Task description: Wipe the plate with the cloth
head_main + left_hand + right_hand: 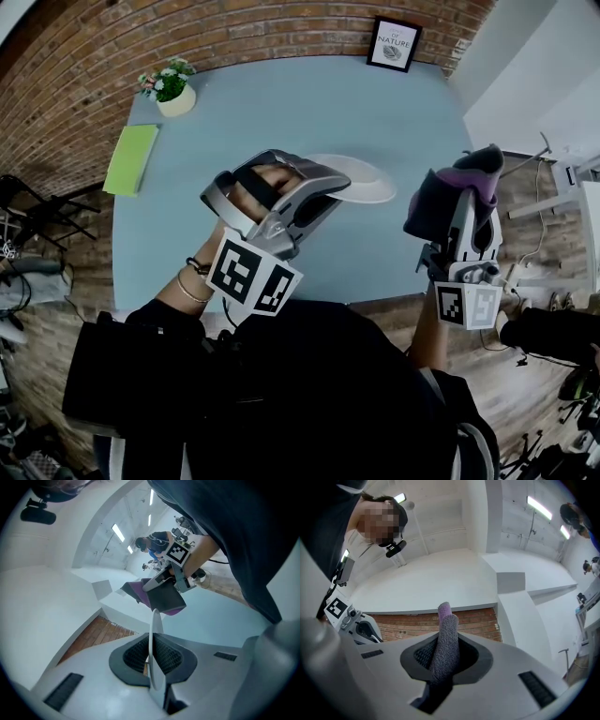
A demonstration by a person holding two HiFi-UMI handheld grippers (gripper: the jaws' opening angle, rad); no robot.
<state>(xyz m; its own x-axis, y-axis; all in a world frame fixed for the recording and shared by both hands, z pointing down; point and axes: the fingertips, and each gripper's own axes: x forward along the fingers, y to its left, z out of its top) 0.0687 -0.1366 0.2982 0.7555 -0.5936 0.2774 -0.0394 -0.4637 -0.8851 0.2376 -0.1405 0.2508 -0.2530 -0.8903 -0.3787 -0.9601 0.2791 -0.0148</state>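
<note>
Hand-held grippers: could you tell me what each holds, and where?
The left hand-held gripper pinches the plate by its rim; the right hand-held gripper clamps the folded cloth.

**A home-styled set inside a recording lab**

Beyond the left gripper stood a rounded blue table backed by a brick wall. It was dressed with a potted plant, a framed print and a green folder. Right of the right gripper, cables and a metal stand crowded the wooden floor. Strip lights ran overhead.
</note>
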